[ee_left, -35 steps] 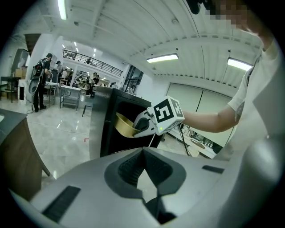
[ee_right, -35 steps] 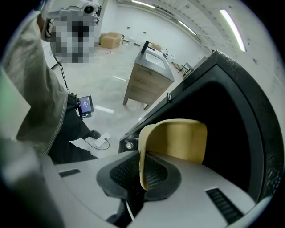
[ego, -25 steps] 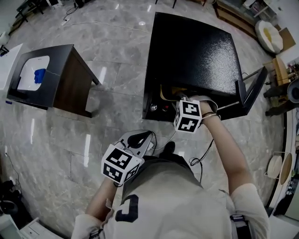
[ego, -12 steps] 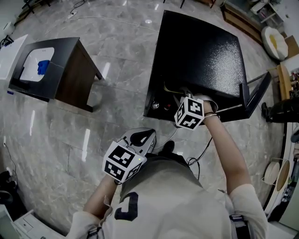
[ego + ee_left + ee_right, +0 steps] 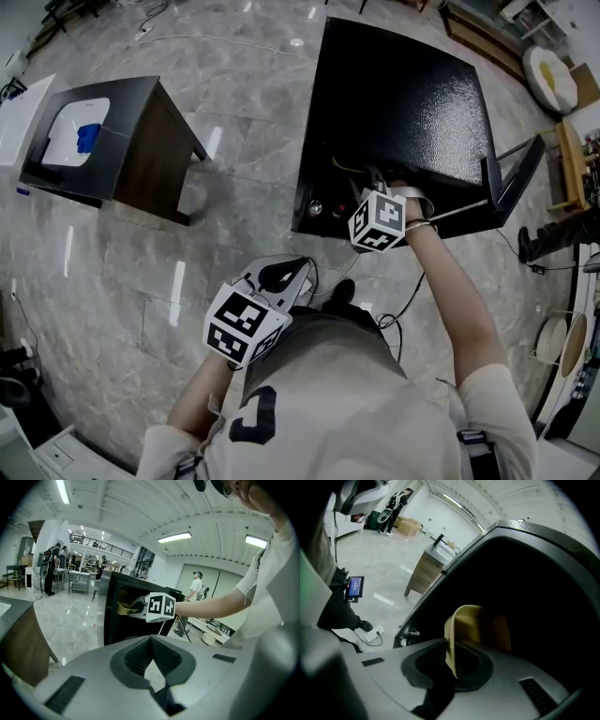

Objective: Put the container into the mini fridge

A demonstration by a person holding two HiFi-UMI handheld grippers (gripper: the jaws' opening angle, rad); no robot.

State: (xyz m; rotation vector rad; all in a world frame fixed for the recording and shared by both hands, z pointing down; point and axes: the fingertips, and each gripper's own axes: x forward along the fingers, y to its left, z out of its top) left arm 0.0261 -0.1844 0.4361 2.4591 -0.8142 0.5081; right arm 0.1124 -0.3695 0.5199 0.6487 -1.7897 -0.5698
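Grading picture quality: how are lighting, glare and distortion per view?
Head view: fisheye bows the mini fridge edges; glare streaks the floor. Right gripper view: fridge interior nearly black, only the yellow container in the right gripper lit. Left gripper view: bright ceiling lights, dark corners.

No text can be read — the dark mark [image 5: 253, 417] on the shirt [image 5: 328, 375] shows only partly.

Bright, even overhead lighting. Ceiling strip lights [image 5: 174, 537] show in the left gripper view, and pale streaks of glare lie on the polished floor [image 5: 141, 272]. The mini fridge [image 5: 553, 597] interior is dim, almost featureless. All views bend strongly at the edges, with black corners in both gripper views.
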